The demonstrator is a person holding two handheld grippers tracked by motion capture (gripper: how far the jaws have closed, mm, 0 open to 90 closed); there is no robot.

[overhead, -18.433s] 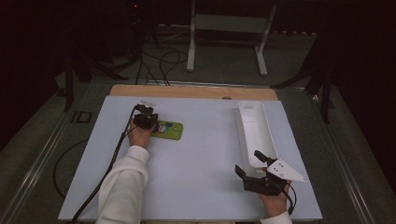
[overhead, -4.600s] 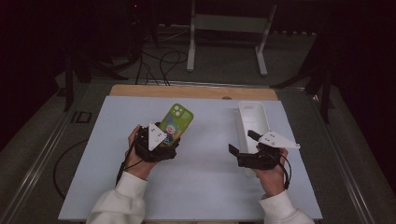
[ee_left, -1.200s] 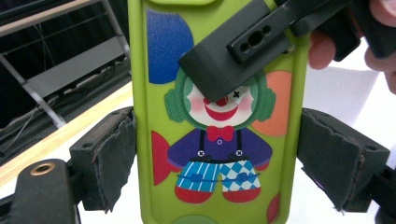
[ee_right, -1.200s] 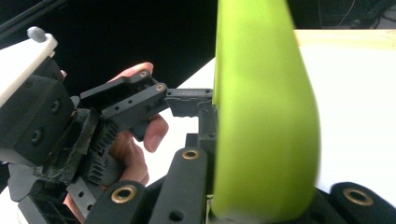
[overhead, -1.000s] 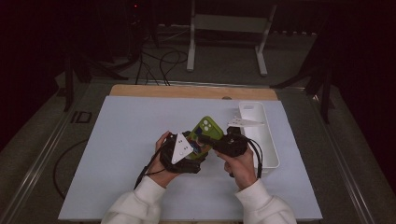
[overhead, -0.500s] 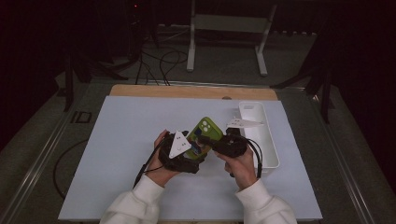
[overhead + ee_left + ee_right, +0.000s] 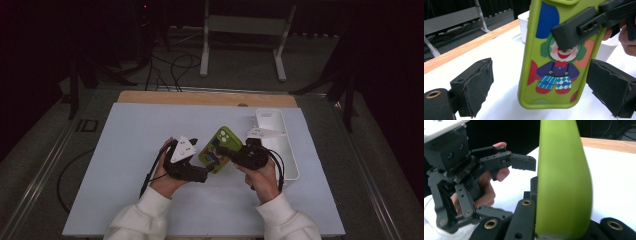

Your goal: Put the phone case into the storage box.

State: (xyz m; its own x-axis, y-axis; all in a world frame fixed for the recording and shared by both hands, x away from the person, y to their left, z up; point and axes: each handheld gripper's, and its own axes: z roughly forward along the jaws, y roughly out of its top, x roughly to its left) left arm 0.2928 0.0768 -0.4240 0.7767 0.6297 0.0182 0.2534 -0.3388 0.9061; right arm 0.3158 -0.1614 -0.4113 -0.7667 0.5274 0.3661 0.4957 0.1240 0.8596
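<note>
A lime-green phone with a clown picture on its back is held upright over the middle of the white mat. My right gripper is shut on it, one black jaw pressed across the clown's face. In the right gripper view the phone stands edge-on between the jaws. My left gripper is open, and its two pads stand on either side of the phone's lower end without touching it.
A white oblong tray lies at the right of the mat, just behind my right hand. A wooden strip runs along the far edge. Cables and a metal stand are on the floor beyond.
My left gripper has eased a little to the left. The phone stays upright in the right gripper, which has not moved.
</note>
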